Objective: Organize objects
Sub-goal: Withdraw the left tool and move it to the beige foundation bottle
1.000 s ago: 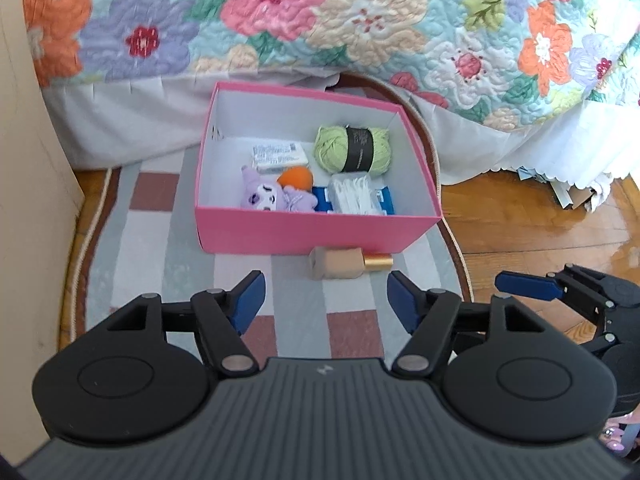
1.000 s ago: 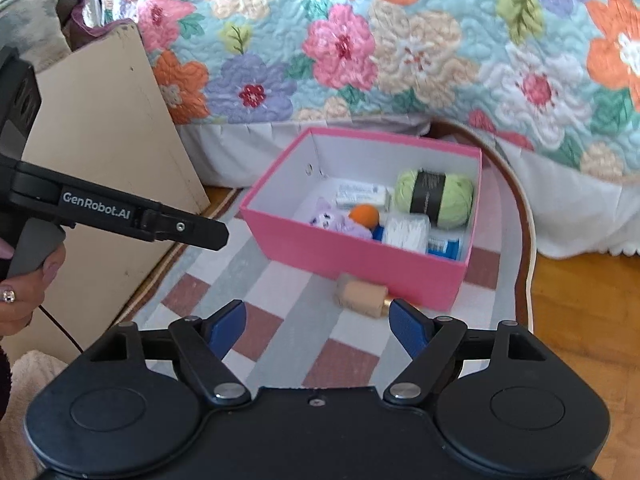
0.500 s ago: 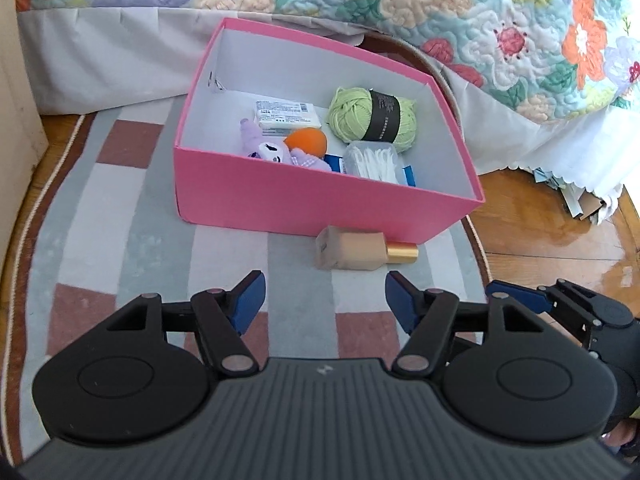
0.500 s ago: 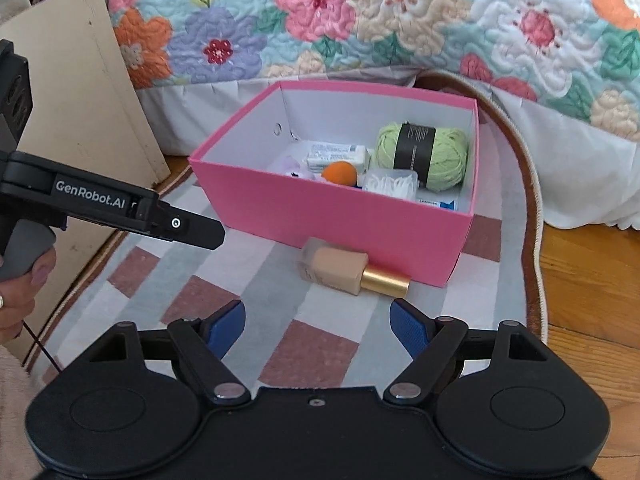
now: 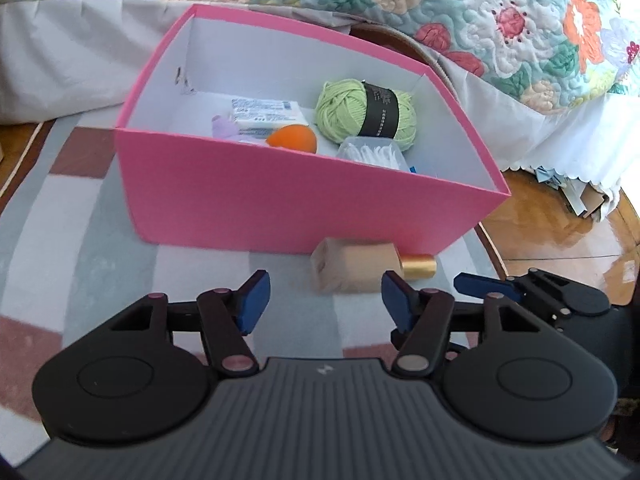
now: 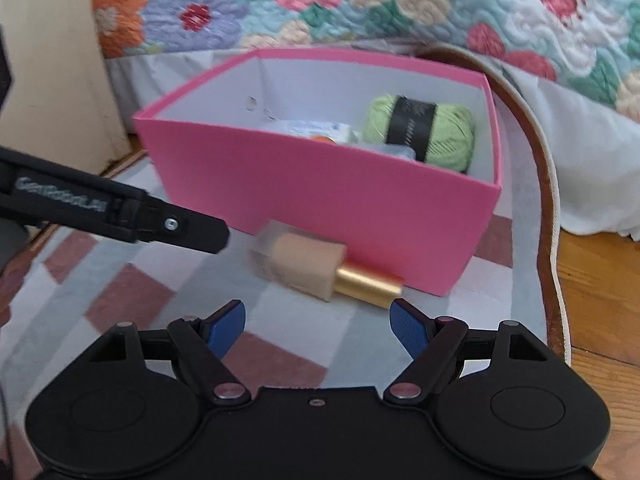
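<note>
A pink box [image 5: 280, 204] is sitting on a checked rug [image 5: 80, 216], just in front of a bed covered with a flowered quilt [image 5: 440, 8]. Inside the box are lying a ball of green yarn [image 5: 366, 114], an orange sponge [image 5: 294, 138], a white packet [image 5: 264, 114] and a clear pack of cotton swabs [image 5: 370, 152]. A beige makeup bottle [image 5: 356, 266] with a gold cap is lying on its side on the rug, against the box's near wall and outside it. The left gripper [image 5: 324, 300] is hovering just short of the bottle; its blue-padded jaws have just been closing but are standing apart with nothing between them. The right gripper [image 6: 316, 322] is pointing at the same bottle from beside the left one, its jaws spread wide and holding nothing.
</note>
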### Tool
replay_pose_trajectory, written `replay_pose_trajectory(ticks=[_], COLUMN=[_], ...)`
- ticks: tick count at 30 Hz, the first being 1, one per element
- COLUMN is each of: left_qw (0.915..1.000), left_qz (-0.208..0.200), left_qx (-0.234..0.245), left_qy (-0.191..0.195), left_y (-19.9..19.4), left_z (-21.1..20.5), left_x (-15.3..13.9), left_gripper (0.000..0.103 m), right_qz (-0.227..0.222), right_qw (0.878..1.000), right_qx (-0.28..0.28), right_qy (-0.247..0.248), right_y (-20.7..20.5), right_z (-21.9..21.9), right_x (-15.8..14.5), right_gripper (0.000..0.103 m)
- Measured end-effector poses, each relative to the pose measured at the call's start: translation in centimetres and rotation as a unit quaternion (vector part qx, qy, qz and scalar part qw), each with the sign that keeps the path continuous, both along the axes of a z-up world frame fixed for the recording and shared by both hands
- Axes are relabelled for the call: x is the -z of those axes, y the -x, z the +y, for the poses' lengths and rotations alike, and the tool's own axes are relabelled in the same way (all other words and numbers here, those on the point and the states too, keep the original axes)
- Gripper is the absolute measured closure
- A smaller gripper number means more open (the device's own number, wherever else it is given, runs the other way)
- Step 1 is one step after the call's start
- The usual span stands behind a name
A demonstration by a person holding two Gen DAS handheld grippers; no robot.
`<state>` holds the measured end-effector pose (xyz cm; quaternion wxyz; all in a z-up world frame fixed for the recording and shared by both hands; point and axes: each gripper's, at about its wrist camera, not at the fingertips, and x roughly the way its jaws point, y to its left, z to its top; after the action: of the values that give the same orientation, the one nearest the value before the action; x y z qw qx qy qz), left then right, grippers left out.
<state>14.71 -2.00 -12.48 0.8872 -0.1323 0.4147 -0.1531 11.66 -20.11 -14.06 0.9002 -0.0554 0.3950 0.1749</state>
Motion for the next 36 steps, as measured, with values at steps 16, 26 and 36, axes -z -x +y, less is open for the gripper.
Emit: replay_pose_trajectory(ticks=[16, 26, 36], left_qw=[0.9982, 0.9966, 0.9950], left_qz=[0.014, 0.025, 0.053], left_qx=[-0.015, -0.003, 0.011], left_qy=[0.057, 0.078, 0.084], left_y=[-2.2, -2.7, -0.9], left_z=[-1.4, -1.2, -2.0], left_x=[2.7, 2.7, 2.0], left_gripper=[0.051, 0.054, 0.054], right_qz=[0.001, -0.001, 0.002], right_qw=[1.000, 1.000, 1.000], right_qx=[0.001, 0.000, 0.006], right_qy=[0.023, 0.027, 0.016], right_y=[-2.1, -1.8, -1.5], right_z=[0.6, 0.5, 0.2], right_x=[3.2, 3.2, 3.1], right_gripper=[0.018, 0.018, 0.018])
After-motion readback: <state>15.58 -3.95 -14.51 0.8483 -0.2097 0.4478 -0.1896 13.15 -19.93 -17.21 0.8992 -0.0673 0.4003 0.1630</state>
